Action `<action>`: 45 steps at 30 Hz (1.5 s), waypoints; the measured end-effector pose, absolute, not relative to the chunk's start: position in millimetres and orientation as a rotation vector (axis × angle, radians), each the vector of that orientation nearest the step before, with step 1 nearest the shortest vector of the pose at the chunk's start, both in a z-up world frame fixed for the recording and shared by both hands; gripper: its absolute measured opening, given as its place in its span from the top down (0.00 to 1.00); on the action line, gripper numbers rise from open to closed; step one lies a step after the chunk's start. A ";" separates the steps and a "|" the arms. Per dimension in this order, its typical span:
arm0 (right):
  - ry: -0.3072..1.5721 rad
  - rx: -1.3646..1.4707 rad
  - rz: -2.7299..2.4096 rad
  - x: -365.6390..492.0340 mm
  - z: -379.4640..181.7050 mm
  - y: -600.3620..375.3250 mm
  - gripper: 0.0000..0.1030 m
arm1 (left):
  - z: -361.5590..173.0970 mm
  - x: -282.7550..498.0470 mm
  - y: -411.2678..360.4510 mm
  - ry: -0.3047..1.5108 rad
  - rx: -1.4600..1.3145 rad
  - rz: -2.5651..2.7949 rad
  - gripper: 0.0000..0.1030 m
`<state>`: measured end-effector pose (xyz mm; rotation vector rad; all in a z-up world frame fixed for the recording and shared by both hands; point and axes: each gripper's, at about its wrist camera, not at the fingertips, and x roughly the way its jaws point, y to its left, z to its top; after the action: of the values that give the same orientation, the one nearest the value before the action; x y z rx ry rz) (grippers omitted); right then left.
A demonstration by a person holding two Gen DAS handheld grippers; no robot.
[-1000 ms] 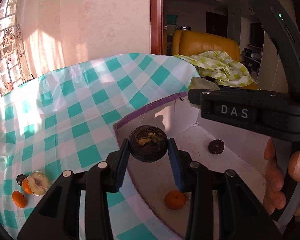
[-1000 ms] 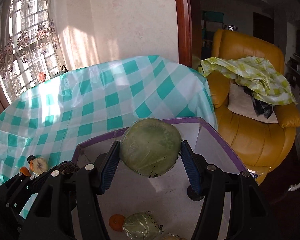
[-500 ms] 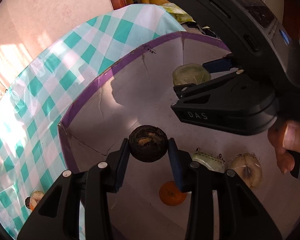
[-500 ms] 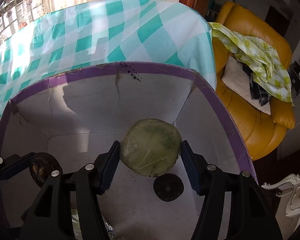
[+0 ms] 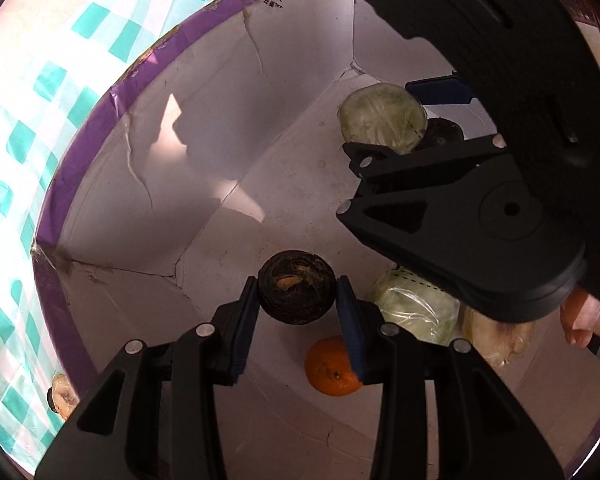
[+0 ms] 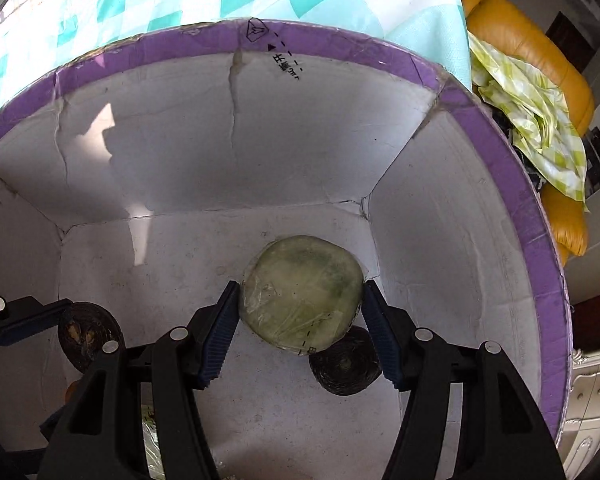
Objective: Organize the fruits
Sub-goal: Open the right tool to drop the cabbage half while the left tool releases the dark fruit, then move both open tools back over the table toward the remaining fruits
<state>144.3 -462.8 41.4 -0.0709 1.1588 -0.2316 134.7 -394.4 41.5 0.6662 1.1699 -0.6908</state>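
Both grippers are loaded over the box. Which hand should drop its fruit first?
Right, probably. The right gripper holds the wrapped green fruit low in the box's far corner; the left gripper's dark fruit hangs above an orange.

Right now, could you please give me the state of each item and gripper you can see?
left gripper: shut on dark fruit
right gripper: shut on wrapped green fruit
box: open-topped, partly filled
orange: loose on the box floor
second dark fruit: lying on the box floor

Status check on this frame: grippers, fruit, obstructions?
Left gripper shut on dark round fruit. Right gripper shut on wrapped green fruit. Both inside purple-rimmed box. Another dark fruit below right load.
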 end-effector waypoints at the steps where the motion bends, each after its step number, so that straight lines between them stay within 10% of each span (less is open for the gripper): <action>1: 1.159 -0.069 -0.230 143.7 41.6 -463.0 0.42 | 40.8 136.8 -393.4 1.182 0.655 -0.696 0.62; 31: 1.161 -0.079 -0.261 146.5 41.3 -460.8 0.28 | 55.7 141.1 -398.6 1.162 0.569 -0.739 0.46; 45: 1.032 -0.071 -0.298 139.9 68.9 -462.3 0.16 | 102.9 116.8 -379.4 0.852 0.504 -0.728 0.31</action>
<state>139.9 -462.3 68.9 -0.0709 1.0315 -0.2982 116.8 -379.4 102.9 0.5040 0.8522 -0.7281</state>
